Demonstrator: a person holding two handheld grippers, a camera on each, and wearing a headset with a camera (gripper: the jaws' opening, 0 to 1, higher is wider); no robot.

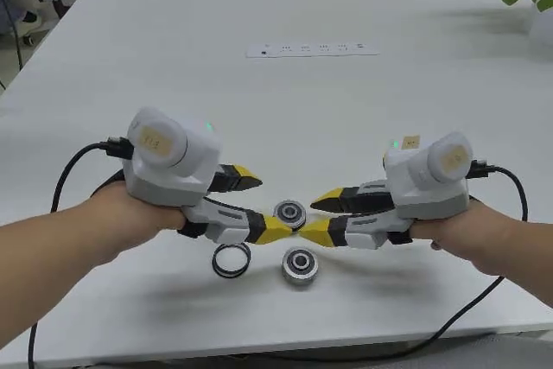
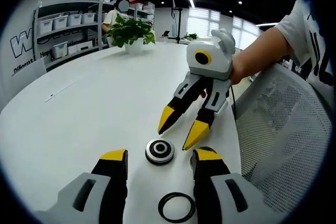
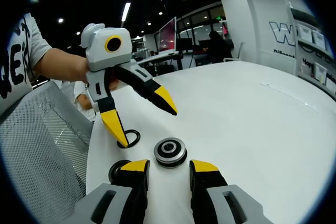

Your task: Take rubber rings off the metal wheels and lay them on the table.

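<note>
Both the left gripper (image 1: 275, 206) and right gripper (image 1: 308, 218) stand open and empty, flanking a small round metal wheel (image 1: 290, 212) on the white table (image 1: 259, 101). Its black rubber ring (image 2: 148, 151) is probably soft, stretchy and grippy: pinch its outer edge while clamping the rigid wheel.

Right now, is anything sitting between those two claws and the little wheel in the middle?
Nothing visible does. The wheel lies on bare table between the left gripper and the right gripper, both open. The loose ring and second wheel lie off to the side.
</note>
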